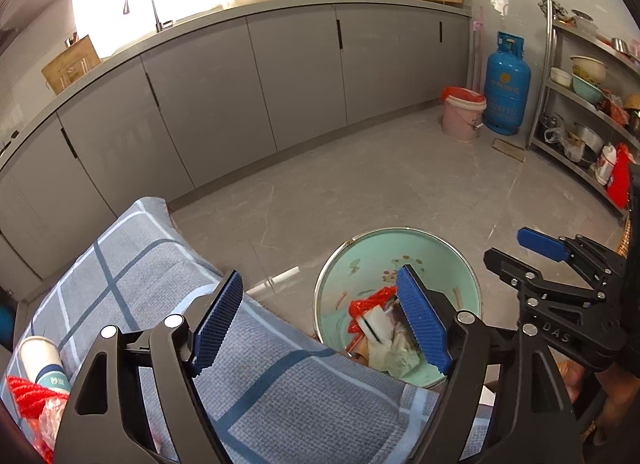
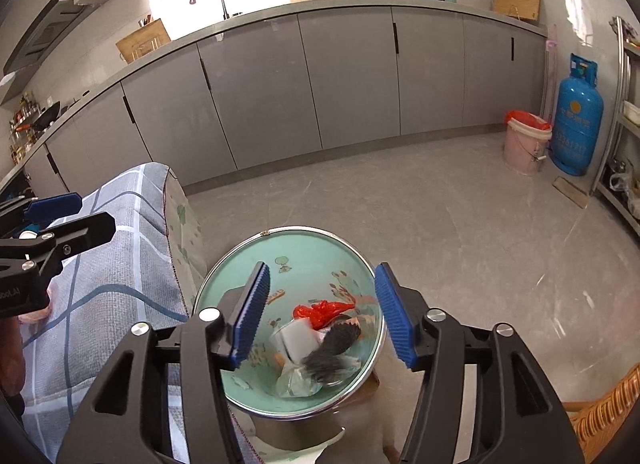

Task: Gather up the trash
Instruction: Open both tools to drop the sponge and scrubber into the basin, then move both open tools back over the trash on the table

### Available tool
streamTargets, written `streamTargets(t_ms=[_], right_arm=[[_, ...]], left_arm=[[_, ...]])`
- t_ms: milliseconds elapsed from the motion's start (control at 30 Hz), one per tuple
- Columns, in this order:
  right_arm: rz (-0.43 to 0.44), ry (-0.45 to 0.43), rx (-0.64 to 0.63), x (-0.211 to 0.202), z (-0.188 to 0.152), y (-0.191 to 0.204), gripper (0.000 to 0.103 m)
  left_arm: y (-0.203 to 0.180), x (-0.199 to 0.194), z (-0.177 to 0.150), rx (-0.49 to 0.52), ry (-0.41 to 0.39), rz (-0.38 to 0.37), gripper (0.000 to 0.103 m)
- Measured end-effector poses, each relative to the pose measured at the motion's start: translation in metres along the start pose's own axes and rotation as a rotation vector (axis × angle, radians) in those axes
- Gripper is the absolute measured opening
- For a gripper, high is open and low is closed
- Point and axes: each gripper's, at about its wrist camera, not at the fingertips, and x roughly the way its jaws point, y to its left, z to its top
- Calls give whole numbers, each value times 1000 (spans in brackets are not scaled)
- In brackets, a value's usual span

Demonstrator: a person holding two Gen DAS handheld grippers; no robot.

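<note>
trash (image 2: 320,344) lies heaped in the upright bin (image 2: 304,240).

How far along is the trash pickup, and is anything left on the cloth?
Done: the green bin already holds red plastic, a white carton and clear wrap. In hand: nothing; the right tongs hang open over the bin and the left tongs are open too. Left: a paper cup and red netting still lie on the checked cloth.
</note>
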Motion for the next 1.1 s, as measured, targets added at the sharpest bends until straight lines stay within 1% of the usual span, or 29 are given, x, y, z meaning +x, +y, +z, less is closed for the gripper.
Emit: streamTargets(t_ms=[200,400,567,700,800,967,1067,1100], right_arm=[[7,4,18,-15,-10,7,61],[30,-10,27,-33,-13,20,65],[68,-11,2,-42,-12,43,66],[109,-8,-39,-47,-13,71,67],[137,-3,-71,-50,-17,91,70],[180,16,-125,-52,-24,127,70],[203,22,-161,-54,-26,149,71],[209,21,-172,-55,-27,154,72]], left_arm=[[8,-20,-12,-26,10,22,81],[14,-58,-33,-26,-11,50,83],[23,-91,-50,-35,-20,78,85],[42,-112,-71,-65,-9,115,85],[59,-124,-88,-94,9,154,85],[94,-140,-121,-160,49,231,85],[120,-151,-141,-207,67,302,85],[133,-156,-150,-230,72,339,85]])
